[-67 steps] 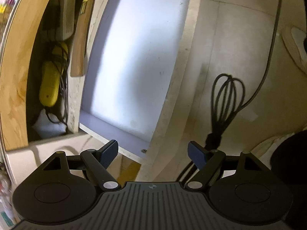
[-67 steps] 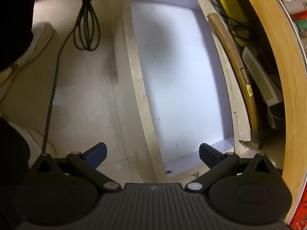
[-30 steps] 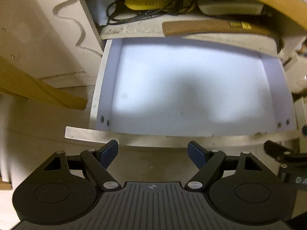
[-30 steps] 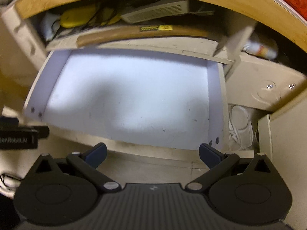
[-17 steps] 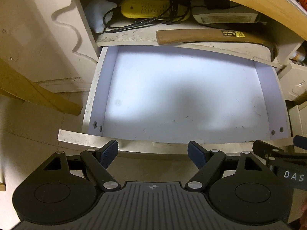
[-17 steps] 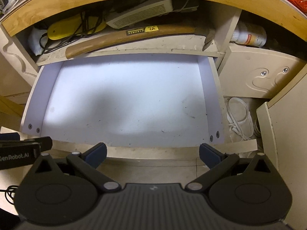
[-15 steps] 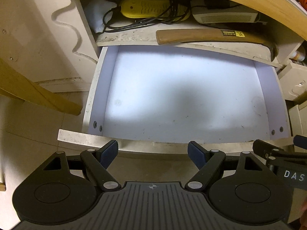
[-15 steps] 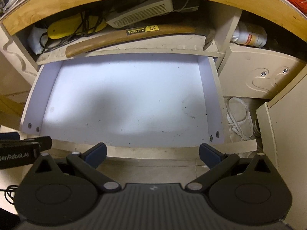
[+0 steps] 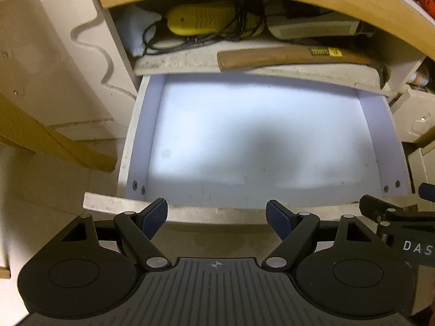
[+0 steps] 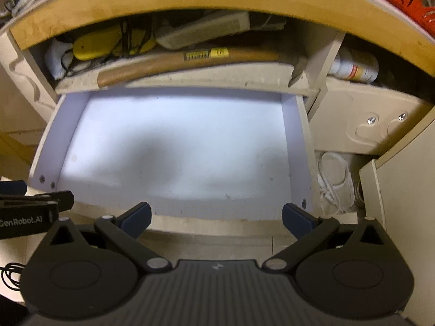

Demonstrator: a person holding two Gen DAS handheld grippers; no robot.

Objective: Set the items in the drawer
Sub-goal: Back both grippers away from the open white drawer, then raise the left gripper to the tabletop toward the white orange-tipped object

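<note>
White and bare, the drawer [image 9: 258,146] stands pulled out at 12 o'clock, so you hold your left gripper [image 9: 216,216] and right gripper [image 10: 216,218] side by side, both spread apart with nothing between them, facing its front edge.

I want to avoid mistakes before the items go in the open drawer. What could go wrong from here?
1. The hammer lies at the shelf edge above the drawer; it might slip when lifted.
2. Black cords wrap the yellow device and could snag.
3. Both open tongs, left and right, hang close together and may collide.
</note>
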